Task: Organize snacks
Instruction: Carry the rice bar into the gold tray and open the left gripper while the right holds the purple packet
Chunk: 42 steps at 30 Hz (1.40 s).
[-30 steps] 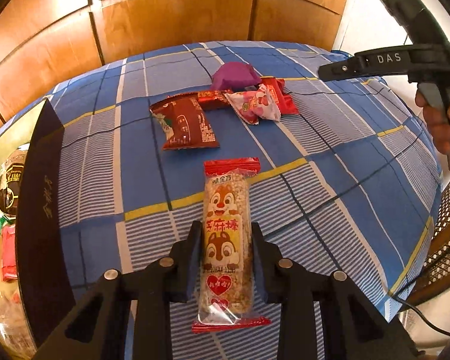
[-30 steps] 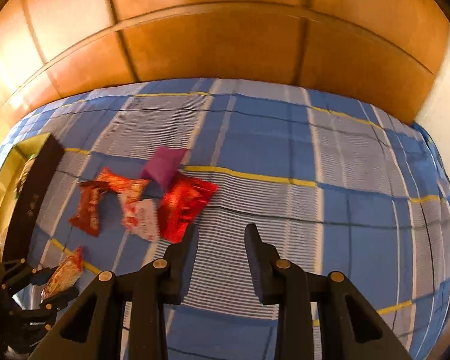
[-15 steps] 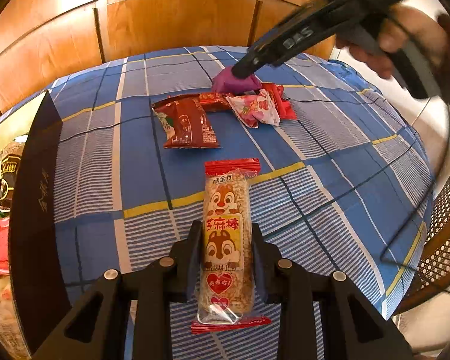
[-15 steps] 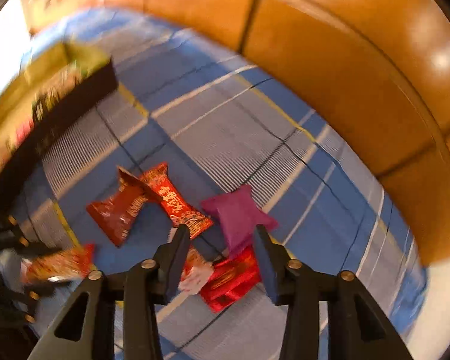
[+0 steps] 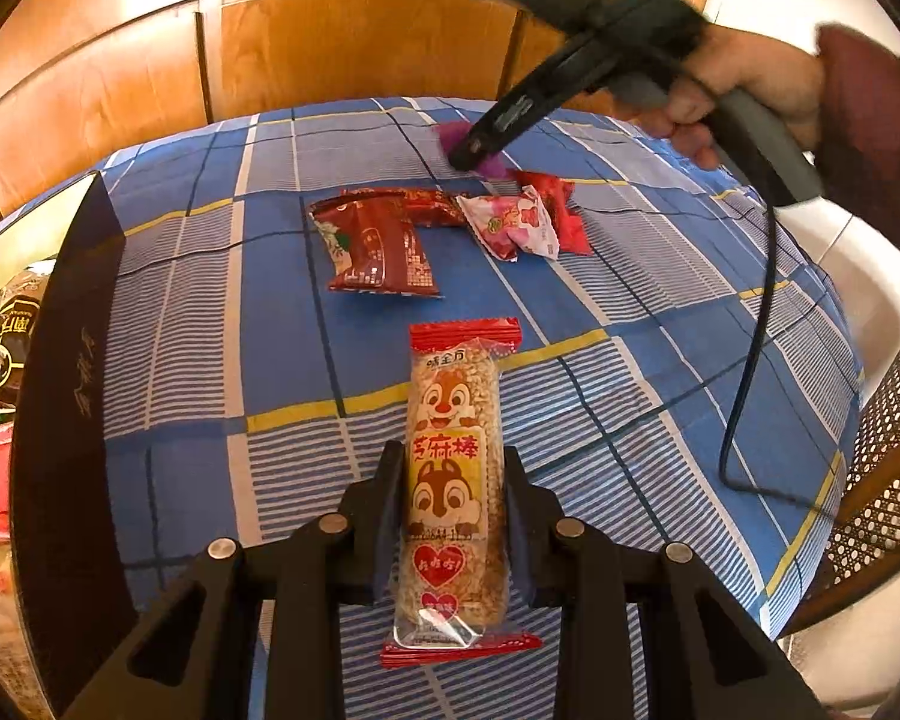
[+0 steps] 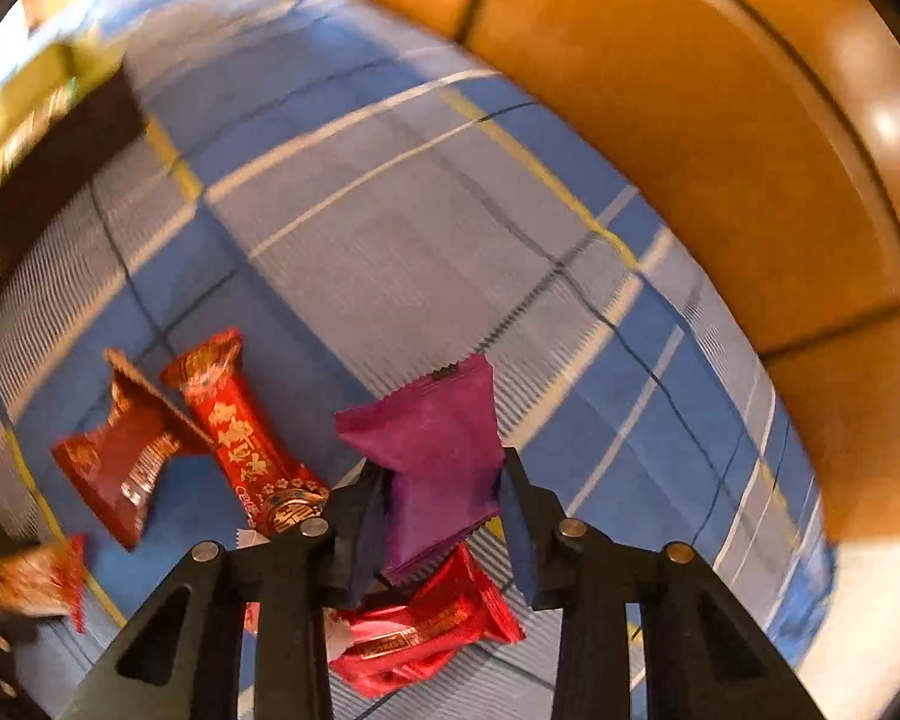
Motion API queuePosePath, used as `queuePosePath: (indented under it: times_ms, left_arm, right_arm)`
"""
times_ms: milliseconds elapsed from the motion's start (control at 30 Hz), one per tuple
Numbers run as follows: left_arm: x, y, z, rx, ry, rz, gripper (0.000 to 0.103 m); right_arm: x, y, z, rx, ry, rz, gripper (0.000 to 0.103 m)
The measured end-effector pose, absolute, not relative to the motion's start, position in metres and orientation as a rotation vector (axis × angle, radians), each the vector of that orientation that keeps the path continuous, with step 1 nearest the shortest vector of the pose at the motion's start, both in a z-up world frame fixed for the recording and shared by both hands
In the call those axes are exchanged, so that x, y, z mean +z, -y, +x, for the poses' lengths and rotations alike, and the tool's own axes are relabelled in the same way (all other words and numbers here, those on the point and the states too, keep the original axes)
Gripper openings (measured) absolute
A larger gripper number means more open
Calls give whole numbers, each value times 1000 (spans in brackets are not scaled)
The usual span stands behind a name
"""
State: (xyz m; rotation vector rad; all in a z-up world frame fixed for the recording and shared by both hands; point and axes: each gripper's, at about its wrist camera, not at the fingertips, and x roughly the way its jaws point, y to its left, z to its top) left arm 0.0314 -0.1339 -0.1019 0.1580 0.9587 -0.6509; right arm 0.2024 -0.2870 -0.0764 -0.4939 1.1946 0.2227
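Note:
My left gripper (image 5: 450, 504) is shut on a long sesame-stick snack bar (image 5: 455, 468) with a squirrel print, held above the blue checked tablecloth (image 5: 210, 324). My right gripper (image 6: 441, 516) is open, its fingers on either side of a purple packet (image 6: 438, 450) that lies on the cloth; it also shows in the left wrist view (image 5: 474, 150) over that packet (image 5: 453, 135). Beside it lie a dark red packet (image 5: 378, 246), a pink-white packet (image 5: 516, 222), a long red candy bar (image 6: 240, 438) and a bright red packet (image 6: 432, 630).
A dark-walled box (image 5: 60, 420) with several snacks inside stands at the left edge of the table. Wooden panels (image 5: 360, 42) rise behind the table. A wicker chair (image 5: 882, 468) stands at the right. The right gripper's cable (image 5: 750, 360) hangs over the cloth.
My right gripper has come down and forward over the pile, so the purple packet now sits between its open fingers. My left gripper has kept still with the snack bar.

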Motion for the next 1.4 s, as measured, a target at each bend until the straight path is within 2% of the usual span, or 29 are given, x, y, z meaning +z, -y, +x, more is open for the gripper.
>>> queuePosePath:
  times_ms: [300,600,733,867,1100,1400]
  left_arm:
    - [-101,133,26,-645,-944,166,31]
    - [-96,139,22,-630,-945,212,29]
    - [-87,127,23,-645,-981,143,29]
    - [-61,107,14,-670,-938,79,29]
    - [0,19,31,-565,-859,-153,29]
    - [-13,-117,101,-181,-951,-339,29]
  right_arm:
    - [-23,356,136,92,-1093,-219,35]
    - [-80,363,66,92,-1266,-55,36]
    - [-85,355,65,84,-1227,-69,36]
    - [-90,347,65,84,-1222,-124,35]
    - [-87,335,53,72,-1209,-182,36]
    - [-87,328,48,76,-1200,-232,36]
